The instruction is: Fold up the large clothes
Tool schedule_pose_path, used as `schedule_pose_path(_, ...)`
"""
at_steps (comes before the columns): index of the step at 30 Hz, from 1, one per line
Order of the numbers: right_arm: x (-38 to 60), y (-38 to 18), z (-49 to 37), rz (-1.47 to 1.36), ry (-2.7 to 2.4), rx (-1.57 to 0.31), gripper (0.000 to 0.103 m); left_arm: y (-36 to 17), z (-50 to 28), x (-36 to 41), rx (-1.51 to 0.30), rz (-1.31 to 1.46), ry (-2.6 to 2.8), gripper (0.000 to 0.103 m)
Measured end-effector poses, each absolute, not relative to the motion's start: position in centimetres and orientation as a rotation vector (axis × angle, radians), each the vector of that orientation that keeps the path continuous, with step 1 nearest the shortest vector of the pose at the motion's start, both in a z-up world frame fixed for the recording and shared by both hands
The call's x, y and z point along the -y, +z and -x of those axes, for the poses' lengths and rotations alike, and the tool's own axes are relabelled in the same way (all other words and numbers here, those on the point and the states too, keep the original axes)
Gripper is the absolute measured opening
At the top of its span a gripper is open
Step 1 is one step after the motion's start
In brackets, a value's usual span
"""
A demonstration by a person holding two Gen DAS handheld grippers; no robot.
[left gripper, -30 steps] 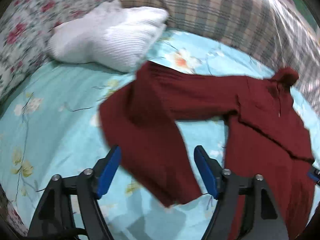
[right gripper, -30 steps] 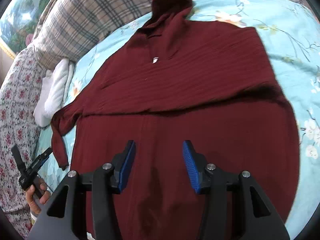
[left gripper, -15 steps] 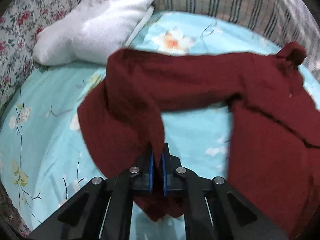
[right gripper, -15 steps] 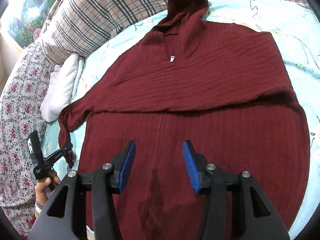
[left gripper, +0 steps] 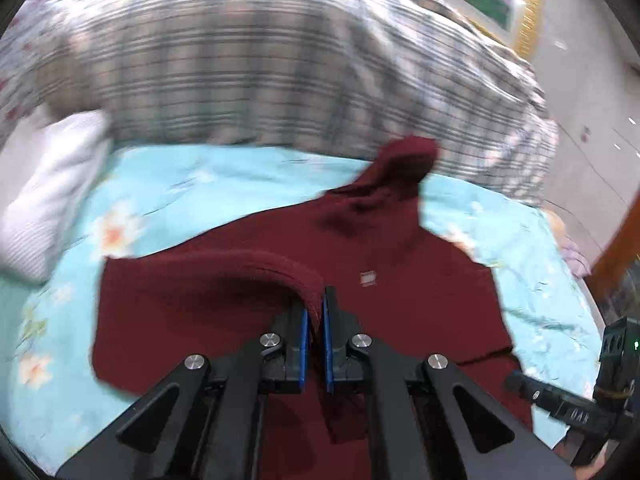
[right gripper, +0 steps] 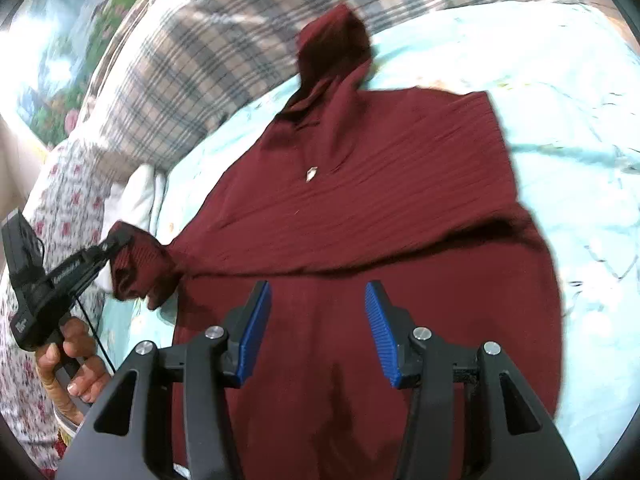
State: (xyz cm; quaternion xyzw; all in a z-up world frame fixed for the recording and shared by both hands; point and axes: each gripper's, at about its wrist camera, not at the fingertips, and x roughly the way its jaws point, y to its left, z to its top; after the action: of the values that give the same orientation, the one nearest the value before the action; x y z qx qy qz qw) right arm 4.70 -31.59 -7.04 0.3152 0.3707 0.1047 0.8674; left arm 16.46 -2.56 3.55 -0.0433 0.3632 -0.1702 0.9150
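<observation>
While our left gripper [left gripper: 314,320] pinches the cuff of the maroon hooded sweater's [right gripper: 360,208] sleeve [left gripper: 224,268], the body lies flat on the floral bedsheet [right gripper: 560,128], hood toward the plaid pillow [left gripper: 240,72]. Its long axis runs away from us, so the sleeve crosses rightward. Our right gripper [right gripper: 316,332] hovers spread, empty, over the hem.

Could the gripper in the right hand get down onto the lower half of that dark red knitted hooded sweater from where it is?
Probably yes. The right gripper hangs open just above the dark red knitted hooded sweater, with nothing between its blue pads and the fabric. The left gripper pinches the sleeve cuff off to the side.
</observation>
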Motion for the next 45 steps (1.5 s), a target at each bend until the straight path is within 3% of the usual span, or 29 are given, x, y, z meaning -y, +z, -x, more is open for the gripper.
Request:
schedule_pose_path(10,37.4,-8.9,-4.8,-0.741,0.092,-0.757,0.05,-6.6,-22.8,15.3,-0.919,-0.005,-0.432,0.005)
schedule_pose_path(12,37.3,-9.4,-5.4,-0.743,0.102,-0.771,0.05,-8.1,-23.3,15.4,-0.954,-0.009,-0.428,0.008)
schedule_pose_path(13,37.1,-9.5,-5.7,-0.746,0.11,-0.777,0.05,-8.6,-23.3,15.0,-0.969,-0.001,-0.433,0.015)
schedule_pose_path(17,35.8,-9.9,-7.2,-0.746,0.149,-0.79,0.063,-7.9,-21.3,12.3,-0.958,0.022,-0.482,0.033)
schedule_pose_path(20,34.5,-9.8,-8.7,-0.723,0.185,-0.801,0.064,-6.8,-18.3,8.9,-0.904,0.014,-0.474,0.043)
schedule_pose_path(28,30.5,-10.6,-14.1,-0.579,0.247,-0.836,0.064,-8.0,-14.5,-3.7,-0.876,-0.024,-0.152,0.044)
schedule_pose_path(35,29.3,-12.6,-19.0,-0.578,0.244,-0.887,0.064,-10.0,-16.6,-10.9,-0.915,0.088,0.089,0.044)
schedule_pose_path(37,28.3,-12.9,-20.0,-0.552,0.249,-0.911,0.051,-10.3,-17.4,-10.7,-0.921,0.076,0.11,0.044)
schedule_pose_path(38,27.9,-12.8,-20.2,-0.541,0.257,-0.922,0.017,-10.3,-17.8,-10.5,-0.92,0.071,0.116,0.043)
schedule_pose_path(39,27.8,-12.6,-20.3,-0.546,0.263,-0.925,0.005,-10.3,-18.2,-10.3,-0.917,0.069,0.118,0.043)
schedule_pose_path(45,32.6,-7.5,-16.3,-0.646,0.225,-0.698,0.005,-10.3,-20.2,-10.0,-0.903,0.073,0.093,0.042)
